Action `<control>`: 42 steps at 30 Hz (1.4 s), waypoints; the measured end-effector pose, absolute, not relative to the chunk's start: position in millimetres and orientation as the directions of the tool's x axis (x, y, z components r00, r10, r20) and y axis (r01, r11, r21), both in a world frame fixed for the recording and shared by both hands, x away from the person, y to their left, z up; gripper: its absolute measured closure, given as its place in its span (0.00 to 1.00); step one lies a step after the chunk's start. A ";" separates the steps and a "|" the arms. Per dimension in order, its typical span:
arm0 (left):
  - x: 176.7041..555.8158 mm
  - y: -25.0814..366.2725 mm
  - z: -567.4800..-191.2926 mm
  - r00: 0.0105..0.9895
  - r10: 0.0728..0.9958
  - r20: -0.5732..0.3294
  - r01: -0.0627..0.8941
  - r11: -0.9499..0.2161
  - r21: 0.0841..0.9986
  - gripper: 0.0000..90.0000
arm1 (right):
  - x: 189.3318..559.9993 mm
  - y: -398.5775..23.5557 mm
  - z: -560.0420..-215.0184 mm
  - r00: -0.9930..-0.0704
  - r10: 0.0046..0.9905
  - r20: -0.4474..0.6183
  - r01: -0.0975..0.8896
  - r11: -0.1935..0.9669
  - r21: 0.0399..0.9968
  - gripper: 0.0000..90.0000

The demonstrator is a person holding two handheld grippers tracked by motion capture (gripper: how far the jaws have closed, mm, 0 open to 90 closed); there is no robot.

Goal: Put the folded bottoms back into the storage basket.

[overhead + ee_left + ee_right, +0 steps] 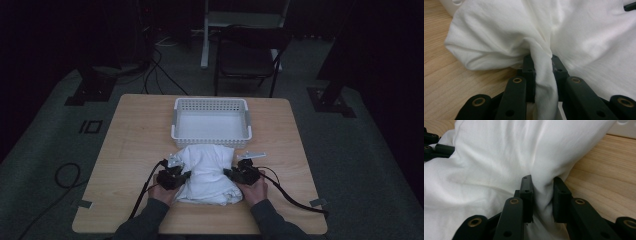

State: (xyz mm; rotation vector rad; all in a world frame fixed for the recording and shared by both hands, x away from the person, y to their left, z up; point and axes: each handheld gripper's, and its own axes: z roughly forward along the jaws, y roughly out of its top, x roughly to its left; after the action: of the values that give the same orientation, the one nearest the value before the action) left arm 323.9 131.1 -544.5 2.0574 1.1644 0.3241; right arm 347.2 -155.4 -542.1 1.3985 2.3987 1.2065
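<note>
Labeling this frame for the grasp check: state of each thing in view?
White cloth: bunched in a heap on the table, pinched at both sides.
Left hand-held gripper: shut on a fold of the cloth.
Right hand-held gripper: shut on a fold of the cloth.
White basket: upright, empty, beyond the cloth.

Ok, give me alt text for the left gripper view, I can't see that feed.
The left gripper has its two black jaws pinched on a bunched fold of the white cloth. The rest of the cloth billows beyond, on the wooden table.
</note>
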 end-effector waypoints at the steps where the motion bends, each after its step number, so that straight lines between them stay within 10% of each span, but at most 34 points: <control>1: 323.4 131.4 -543.8 0.555 0.822 -0.132 0.632 -0.313 0.709 0.87 | 347.0 -155.8 -541.5 -0.569 0.775 0.277 0.683 0.257 0.683 0.83; 42: 314.8 137.4 -496.5 0.576 0.808 -0.121 0.572 -0.294 0.766 0.87 | 335.0 -160.2 -504.7 -0.586 0.770 0.253 0.629 0.235 0.741 0.85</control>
State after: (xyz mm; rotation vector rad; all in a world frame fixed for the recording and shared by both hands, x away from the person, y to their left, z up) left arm 314.8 137.4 -496.5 1.9973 1.1021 0.3696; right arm 335.0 -160.2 -504.7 1.3365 2.3343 1.2748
